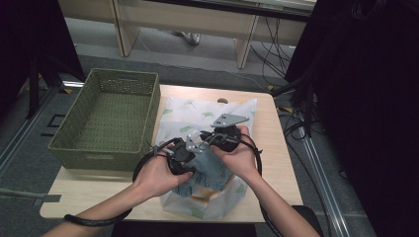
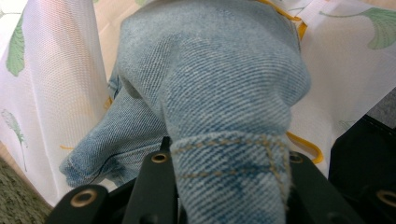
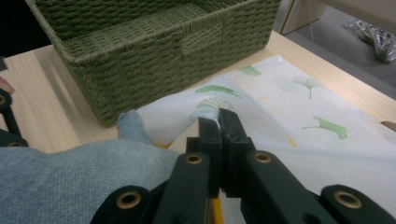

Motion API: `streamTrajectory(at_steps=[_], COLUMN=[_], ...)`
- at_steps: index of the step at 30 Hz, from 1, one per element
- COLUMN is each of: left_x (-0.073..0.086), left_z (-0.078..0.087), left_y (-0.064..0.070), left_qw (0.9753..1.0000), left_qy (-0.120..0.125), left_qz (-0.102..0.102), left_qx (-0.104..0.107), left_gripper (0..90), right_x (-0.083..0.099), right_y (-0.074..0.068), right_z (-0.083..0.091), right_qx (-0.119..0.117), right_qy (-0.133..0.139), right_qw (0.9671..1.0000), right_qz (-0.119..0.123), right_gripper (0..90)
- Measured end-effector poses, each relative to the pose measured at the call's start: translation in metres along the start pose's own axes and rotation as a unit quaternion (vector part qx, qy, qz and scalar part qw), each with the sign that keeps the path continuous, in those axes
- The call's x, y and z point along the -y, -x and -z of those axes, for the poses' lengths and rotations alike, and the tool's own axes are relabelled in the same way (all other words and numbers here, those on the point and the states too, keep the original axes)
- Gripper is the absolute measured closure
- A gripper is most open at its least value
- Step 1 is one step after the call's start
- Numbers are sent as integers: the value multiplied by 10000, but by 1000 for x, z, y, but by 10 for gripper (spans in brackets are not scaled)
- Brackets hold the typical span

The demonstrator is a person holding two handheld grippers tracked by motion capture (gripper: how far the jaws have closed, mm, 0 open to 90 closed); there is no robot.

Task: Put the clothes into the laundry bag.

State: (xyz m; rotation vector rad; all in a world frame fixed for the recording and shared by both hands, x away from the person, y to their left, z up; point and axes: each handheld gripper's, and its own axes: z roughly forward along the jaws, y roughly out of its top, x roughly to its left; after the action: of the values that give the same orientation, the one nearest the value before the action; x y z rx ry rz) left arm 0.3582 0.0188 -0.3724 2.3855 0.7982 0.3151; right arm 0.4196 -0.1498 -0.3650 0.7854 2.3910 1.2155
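denim garment: a light blue denim piece (image 2: 219,93), jeans by the stitching, sits half inside a white mesh bag at the near middle of the table, its bunched end poking out toward the person.
mesh bag: white laundry bag (image 1: 195,116) printed with green ginkgo leaves, yellow trim at the mouth, lying flat on the table with the far end spread out.
left gripper: left gripper (image 2: 229,163) has its jaws clamped on a hemmed fold of the denim, right at the stitched edge; reads to me as the feeding hand, pushing the cloth deeper in.
right gripper: right gripper (image 3: 219,119) has its jaws closed tight on a pinch of the bag's fabric near the mouth, lifting it into a little tent; looks like it's holding the opening up so the denim can slide under.
why so close: in the high view the left gripper (image 1: 180,153) and right gripper (image 1: 222,136) work almost touching, one on the cloth, one on the bag.
basket: a green woven basket (image 1: 106,148) stands just left of the bag, nothing visible inside.
table: light wooden table (image 1: 276,148), bare on the right side.
in the way: the denim's bulk bunches at the mouth, and loose mesh could fold under it; the cables trailing over the wrists sit close to the work.
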Motion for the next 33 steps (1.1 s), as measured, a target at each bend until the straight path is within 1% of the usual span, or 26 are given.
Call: streamTrajectory(at_steps=[4, 6, 7, 12, 15, 16, 18, 20, 22, 23, 25, 28, 29, 33], left_x=[1, 2, 2, 2, 2, 2, 1, -1, -1, -1, 0, 2, 3, 3], left_z=[-4, -6, -6, -8, -5, -3, 1, 3, 3, 2, -2, -9, -11, -15], left_y=[-2, -3, -3, -3, 0, 1, 1, -1, -4, -4, -5, -8, -9, -12], left_qw=[10000, 10000, 10000, 9997, 9991, 9990, 9987, 9983, 9983, 9983, 9984, 9981, 9979, 9974], left_qy=[40, 64, 82, 210, 393, 427, 496, 548, 546, 536, 478, 482, 485, 467], left_qz=[23, 34, 54, 34, -7, -21, -7, 23, 63, 79, 35, 111, 124, 135], left_qx=[8, 30, 15, -87, -159, -163, -141, -171, -181, -195, -290, -365, -419, -529], left_gripper=[694, 694, 694, 694, 696, 696, 696, 696, 696, 696, 696, 696, 696, 696], right_x=[-1, -2, -2, -2, -3, -2, -2, -2, -2, -3, -3, -2, -2, -2], right_y=[0, -1, 0, -1, -1, -1, 1, 1, 0, -1, -1, -2, -2, -2], right_z=[2, 3, 4, 4, 4, 4, 4, 4, 5, 5, 5, 4, 3, 3], right_qx=[6, -18, 2, -21, -14, -6, -14, -23, -22, -17, -36, -45, -57, -105], right_qy=[76, 87, 110, 155, 182, 196, 223, 219, 229, 245, 250, 224, 219, 225], right_qw=[10000, 9999, 9999, 9999, 9998, 9998, 9997, 9997, 9996, 9996, 9996, 9997, 9997, 9996], right_qz=[-7, -61, -13, -22, -38, -96, -102, -138, -183, -118, -134, -103, -111, -140], right_gripper=[900, 900, 900, 900, 900, 900, 900, 900, 900, 900, 900, 900, 900, 900])
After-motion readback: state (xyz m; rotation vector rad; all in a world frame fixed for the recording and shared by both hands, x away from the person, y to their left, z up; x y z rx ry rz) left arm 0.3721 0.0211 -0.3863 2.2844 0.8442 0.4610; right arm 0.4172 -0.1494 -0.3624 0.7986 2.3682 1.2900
